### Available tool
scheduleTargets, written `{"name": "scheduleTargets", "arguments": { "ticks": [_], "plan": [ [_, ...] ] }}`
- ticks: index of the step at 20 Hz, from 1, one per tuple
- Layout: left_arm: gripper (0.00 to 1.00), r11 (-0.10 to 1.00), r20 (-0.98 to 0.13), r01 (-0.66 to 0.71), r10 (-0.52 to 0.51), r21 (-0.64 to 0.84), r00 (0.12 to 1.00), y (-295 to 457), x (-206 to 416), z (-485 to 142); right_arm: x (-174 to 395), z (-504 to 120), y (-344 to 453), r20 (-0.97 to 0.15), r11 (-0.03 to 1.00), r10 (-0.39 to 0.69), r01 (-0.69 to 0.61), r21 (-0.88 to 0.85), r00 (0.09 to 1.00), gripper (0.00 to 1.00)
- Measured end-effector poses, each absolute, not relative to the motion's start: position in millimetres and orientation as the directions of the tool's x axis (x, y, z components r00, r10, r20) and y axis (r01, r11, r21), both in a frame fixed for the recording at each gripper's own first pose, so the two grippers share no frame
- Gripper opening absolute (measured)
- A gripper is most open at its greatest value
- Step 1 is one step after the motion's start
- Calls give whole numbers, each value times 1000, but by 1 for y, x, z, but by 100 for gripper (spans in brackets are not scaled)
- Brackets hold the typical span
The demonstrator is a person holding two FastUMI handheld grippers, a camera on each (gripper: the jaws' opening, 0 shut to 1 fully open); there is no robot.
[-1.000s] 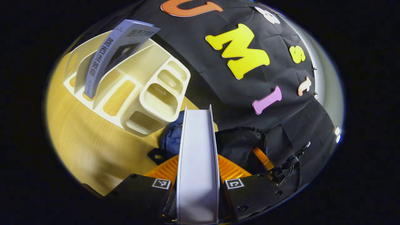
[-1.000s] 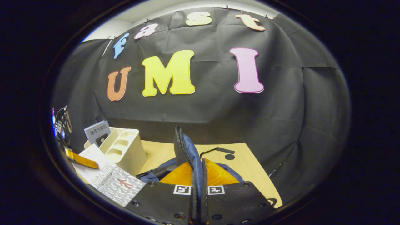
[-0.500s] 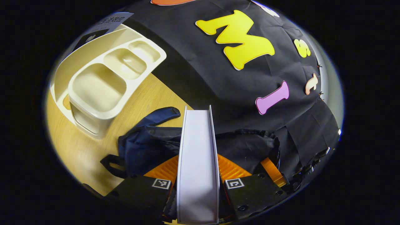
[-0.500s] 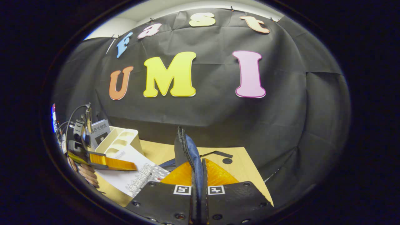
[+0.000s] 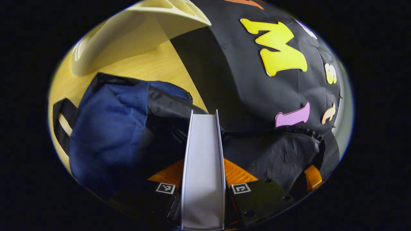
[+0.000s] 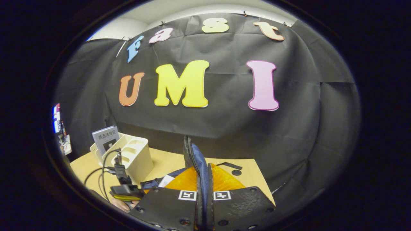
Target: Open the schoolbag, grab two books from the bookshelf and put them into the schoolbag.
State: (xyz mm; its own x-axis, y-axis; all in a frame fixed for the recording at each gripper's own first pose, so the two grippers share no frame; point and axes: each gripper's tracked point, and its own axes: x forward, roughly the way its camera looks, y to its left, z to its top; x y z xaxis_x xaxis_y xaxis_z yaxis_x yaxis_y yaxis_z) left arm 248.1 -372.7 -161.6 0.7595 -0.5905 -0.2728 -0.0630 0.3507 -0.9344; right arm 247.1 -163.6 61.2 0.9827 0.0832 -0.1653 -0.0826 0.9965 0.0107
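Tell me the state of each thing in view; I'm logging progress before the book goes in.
left gripper: shut on a book, over the bag.
held book: upright between the fingers, edge-on, not yet inside.
schoolbag: lying on the table, opening held up.
right gripper: shut on the bag's zipper edge, lifting it.
bookshelf: standing on the table.
second book: upright in the bookshelf.

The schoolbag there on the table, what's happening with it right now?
A person with a gripper in each hand is packing it. The right gripper is clamped on the zippered edge of the blue schoolbag, holding it up. The left gripper grips a white book edge-on, its far end at the bag's dark interior. A second book stands in the cream bookshelf on the wooden table.
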Motion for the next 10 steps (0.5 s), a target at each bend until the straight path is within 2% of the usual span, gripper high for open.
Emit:
{"name": "scheduleTargets", "arguments": {
  "ticks": [1,2,8,9,10],
  "plan": [
    [55,369,-270,-47,-583,-928,766,-383,247,-166,247,63,-162,-159,996,89,-88,12,983,4],
    [49,377,-266,-36,-579,-925,770,-391,247,-170,245,64,-163,-155,996,93,-92,15,984,5],
    [49,382,-257,-35,-548,-924,796,-410,252,-179,239,60,-167,-143,989,129,-118,87,981,4],
    [50,385,-255,-35,-539,-922,803,-408,253,-180,239,58,-168,-144,989,130,-117,95,981,4],
    [55,390,-260,-38,-536,-920,803,-407,255,-183,239,56,-168,-145,988,133,-120,96,980,4]
  ]
}}
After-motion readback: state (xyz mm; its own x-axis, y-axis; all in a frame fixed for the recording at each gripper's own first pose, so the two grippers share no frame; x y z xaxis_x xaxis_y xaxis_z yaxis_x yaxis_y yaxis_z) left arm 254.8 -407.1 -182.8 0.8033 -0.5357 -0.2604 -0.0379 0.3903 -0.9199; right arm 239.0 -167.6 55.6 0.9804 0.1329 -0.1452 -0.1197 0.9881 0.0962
